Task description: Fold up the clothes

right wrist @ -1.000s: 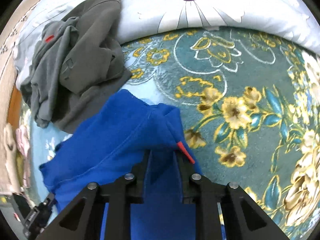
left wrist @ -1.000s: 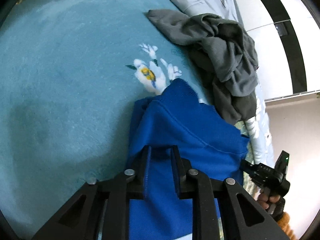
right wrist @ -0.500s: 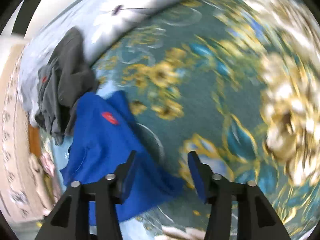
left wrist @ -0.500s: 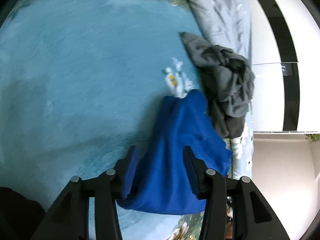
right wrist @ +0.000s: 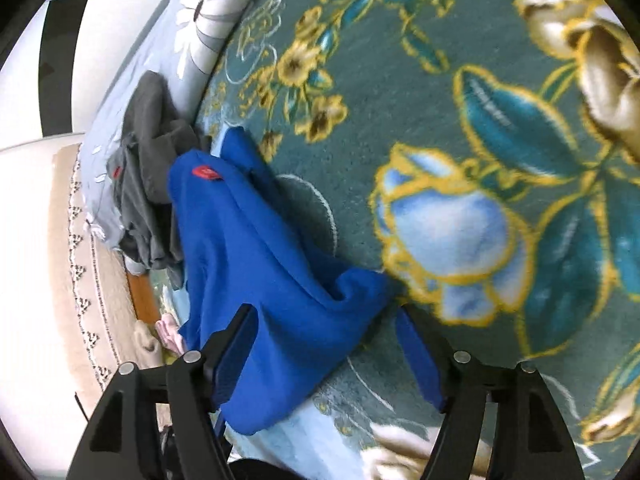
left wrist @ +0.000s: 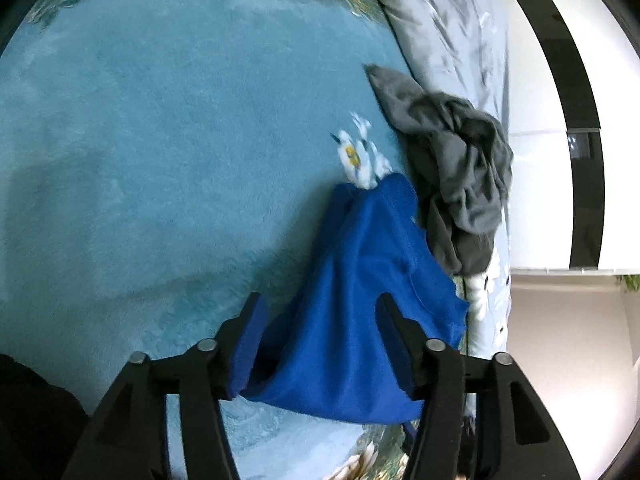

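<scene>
Blue garment (left wrist: 360, 300) matt knit cloth; blanket (left wrist: 160, 140) plush, fuzzy.

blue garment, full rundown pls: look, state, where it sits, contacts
The blue garment is a bright, soft, knit-looking top with a ribbed edge at its far end and a small red tag near there. It lies released on the teal floral blanket, loosely folded and rumpled, not flat. Its far end abuts the crumpled grey garment. Both grippers, left and right, have just been opening; their jaws stand apart over it, not pinching.
</scene>
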Demonstrator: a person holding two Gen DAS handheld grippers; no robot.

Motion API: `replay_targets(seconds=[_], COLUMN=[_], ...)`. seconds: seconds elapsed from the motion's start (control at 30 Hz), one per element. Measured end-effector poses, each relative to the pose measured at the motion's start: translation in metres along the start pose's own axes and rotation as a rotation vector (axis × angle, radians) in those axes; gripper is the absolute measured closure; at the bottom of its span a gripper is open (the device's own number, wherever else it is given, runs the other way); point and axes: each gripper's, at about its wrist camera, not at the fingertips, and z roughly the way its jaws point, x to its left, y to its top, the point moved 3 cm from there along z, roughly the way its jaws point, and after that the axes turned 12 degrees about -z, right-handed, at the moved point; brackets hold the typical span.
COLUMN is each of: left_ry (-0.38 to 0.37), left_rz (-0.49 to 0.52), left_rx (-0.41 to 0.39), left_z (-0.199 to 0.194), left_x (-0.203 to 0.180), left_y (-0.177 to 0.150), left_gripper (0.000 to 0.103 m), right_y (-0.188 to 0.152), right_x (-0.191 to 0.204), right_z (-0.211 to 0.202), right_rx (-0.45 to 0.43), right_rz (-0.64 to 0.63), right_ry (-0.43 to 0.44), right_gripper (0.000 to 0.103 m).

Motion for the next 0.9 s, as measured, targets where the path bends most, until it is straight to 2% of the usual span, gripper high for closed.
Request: replay_targets(seconds=[0.13,0.37,0.5,0.63,0.8,0.9], left_ry=[0.018,-0.017,-0.018,-0.027,-0.07,-0.093], left_rz=[0.009,-0.077,-0.052,-0.051,-0.02,-0.04], left_rx=[0.053,0.134,0.18,0.27,0.315,0.332], left_z=[0.012,0.027,0.043,0.065,0.076,0.079], left_x=[-0.001,0.011,0.009,0.011,0.005,0.008], left_y=[0.0,0.015,0.02,0.017,0.014,0.017], left_gripper=[0.043,0.034,0.029,0.028,0.027,0.027], right_y=[0.008,0.009,0.006,0.005,0.006,0.008], right_x=[0.009,0.015,0.013,0.012,0.015,0.02], right_z=[0.009,0.008,0.005,0.005,0.001,-0.002], right_rx=[-0.032,-0.056,-0.062,-0.063,-0.053,-0.043], right_rz=[0.014,0.019,0.022,0.018,0.002,-0.014], right_ry=[0.025,0.03,0.021,-0.003,-0.031,-0.041], right_gripper=[0.026,0.026,0.026,0.026,0.026,0.026])
